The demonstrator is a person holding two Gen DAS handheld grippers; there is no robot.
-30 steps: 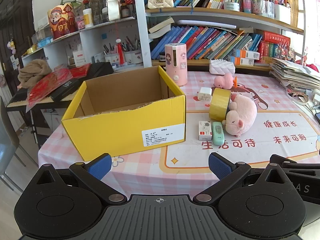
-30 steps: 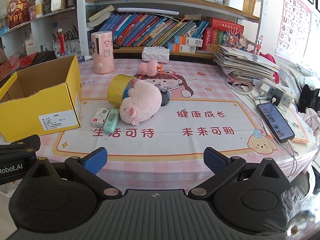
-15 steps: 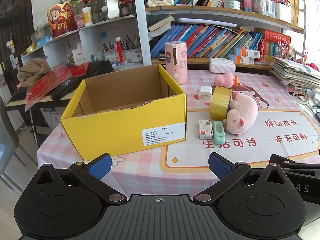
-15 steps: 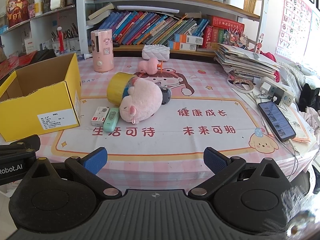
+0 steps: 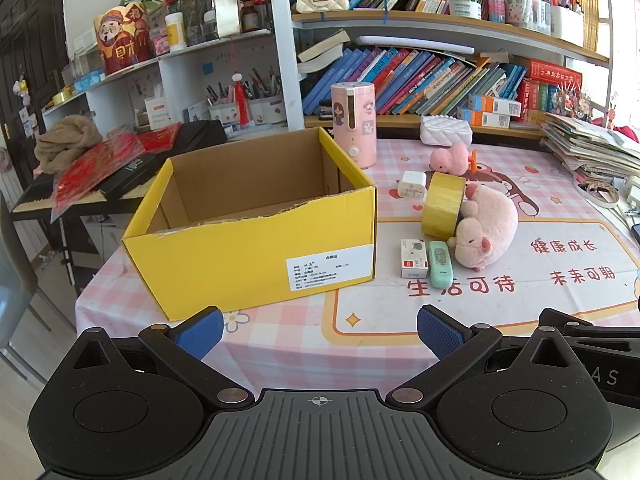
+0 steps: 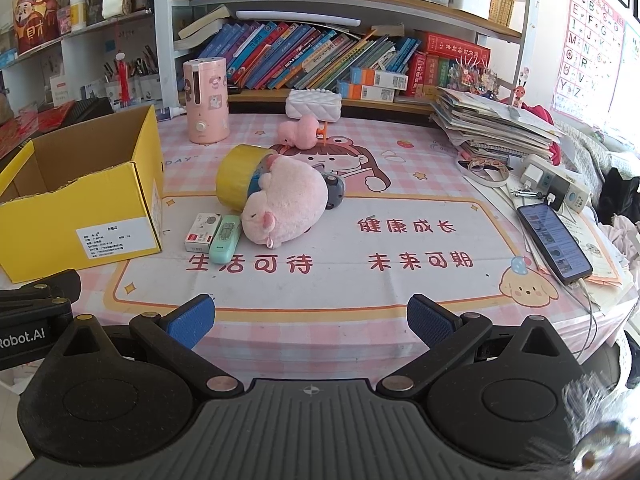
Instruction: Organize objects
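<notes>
Pink checked table [image 6: 400,184] holds yellow box [image 5: 256,256]; left gripper [image 5: 320,330], right gripper [image 6: 311,320] gape wide, holding nothing.

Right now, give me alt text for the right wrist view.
An open right gripper hangs empty before a pink table. Ahead lies a pink plush pig against a yellow tape roll, an empty yellow box to the left, a phone to the right.

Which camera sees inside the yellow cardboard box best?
The left wrist view: the yellow cardboard box sits ahead, its brown interior open to view. The right wrist view shows it at the left edge, cropped.
</notes>
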